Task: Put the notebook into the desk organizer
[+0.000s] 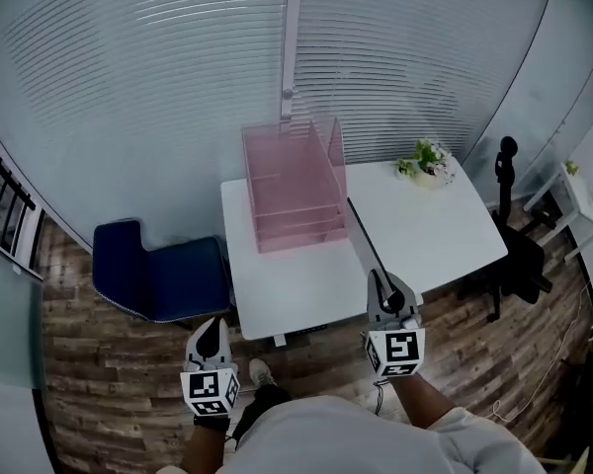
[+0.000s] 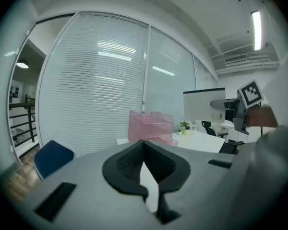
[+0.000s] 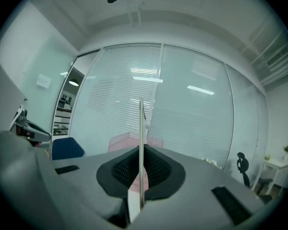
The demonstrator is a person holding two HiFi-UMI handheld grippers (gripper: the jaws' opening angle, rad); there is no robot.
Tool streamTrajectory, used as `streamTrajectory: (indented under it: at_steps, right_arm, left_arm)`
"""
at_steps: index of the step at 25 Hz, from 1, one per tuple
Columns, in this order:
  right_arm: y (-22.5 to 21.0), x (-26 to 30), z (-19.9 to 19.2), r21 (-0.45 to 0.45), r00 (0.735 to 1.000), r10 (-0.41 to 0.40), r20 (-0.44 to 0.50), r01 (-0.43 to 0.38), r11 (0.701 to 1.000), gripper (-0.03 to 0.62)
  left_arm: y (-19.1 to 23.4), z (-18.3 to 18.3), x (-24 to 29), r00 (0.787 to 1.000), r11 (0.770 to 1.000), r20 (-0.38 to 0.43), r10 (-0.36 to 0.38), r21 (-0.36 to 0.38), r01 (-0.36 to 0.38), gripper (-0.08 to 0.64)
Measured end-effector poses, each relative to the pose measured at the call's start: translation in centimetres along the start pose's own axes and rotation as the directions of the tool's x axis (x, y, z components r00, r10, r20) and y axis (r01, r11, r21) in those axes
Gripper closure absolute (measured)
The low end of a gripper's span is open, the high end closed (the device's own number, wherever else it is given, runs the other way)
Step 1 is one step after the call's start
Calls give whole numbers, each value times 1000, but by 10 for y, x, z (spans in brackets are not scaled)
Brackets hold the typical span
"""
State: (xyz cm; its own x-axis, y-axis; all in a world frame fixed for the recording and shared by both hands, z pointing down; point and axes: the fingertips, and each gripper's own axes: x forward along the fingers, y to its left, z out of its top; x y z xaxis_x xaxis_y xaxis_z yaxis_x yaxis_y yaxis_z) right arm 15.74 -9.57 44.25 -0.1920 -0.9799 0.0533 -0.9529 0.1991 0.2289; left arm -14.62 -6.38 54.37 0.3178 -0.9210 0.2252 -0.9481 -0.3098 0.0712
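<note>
L tool (image 1: 211, 329) hangs low, short of the surface (image 1: 296, 289), jaws pressed together w/ nothing in them. Pink organizer (image 1: 295, 181) sits at the surface's back; trays look empty. R tool (image 1: 391, 299) pinches the notebook (image 1: 366, 237) by its near edge. The book is in the air, edge-on, far end near the organizer's right side, not inside. Pickup looks done. Left to do: line up w/ a tray, slide in, let go.

Pink translucent desk organizer (image 1: 295, 181) on white worktop (image 1: 306, 284); at 5 o'clock the right tool (image 1: 381, 282) holds a thin notebook (image 1: 364, 233) edge-on.
</note>
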Motion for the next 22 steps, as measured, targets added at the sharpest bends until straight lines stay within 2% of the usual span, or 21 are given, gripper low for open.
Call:
streamTrajectory:
  at_steps: [3, 6, 8, 10, 13, 16, 18, 22]
  right_arm:
    - [-3, 60, 24, -103, 1000, -14, -1, 14, 995, 569]
    - [-1, 116, 46, -235, 1000, -14, 1, 13, 972, 569]
    - [2, 152, 59, -326, 1000, -6, -11, 2, 945, 569]
    - [8, 187, 66, -432, 998, 9, -63, -35, 901, 569]
    - [19, 239, 59, -572, 985, 44, -169, -134, 809, 569]
    - [30, 291, 40, -675, 961, 54, -270, -229, 701, 569]
    - [39, 320, 22, -734, 941, 51, -335, -295, 612, 569]
    - [53, 363, -14, -810, 897, 37, -441, -415, 415, 569]
  left_arm:
    - [23, 16, 30, 1000, 1000, 2, -31, -1, 31, 552]
    - [44, 17, 49, 999, 999, -14, -53, 1, 53, 552]
    - [58, 15, 61, 998, 998, -27, -56, 2, 56, 552]
    - [66, 13, 67, 998, 998, -37, -55, -7, 54, 552]
    - [69, 9, 71, 998, 999, -51, -48, -21, 47, 552]
    - [75, 7, 79, 998, 999, -53, -24, -23, 22, 552]
    - [79, 6, 83, 999, 999, -52, 7, -40, -10, 552]
    - [80, 5, 90, 996, 995, -60, 64, -75, -68, 552]
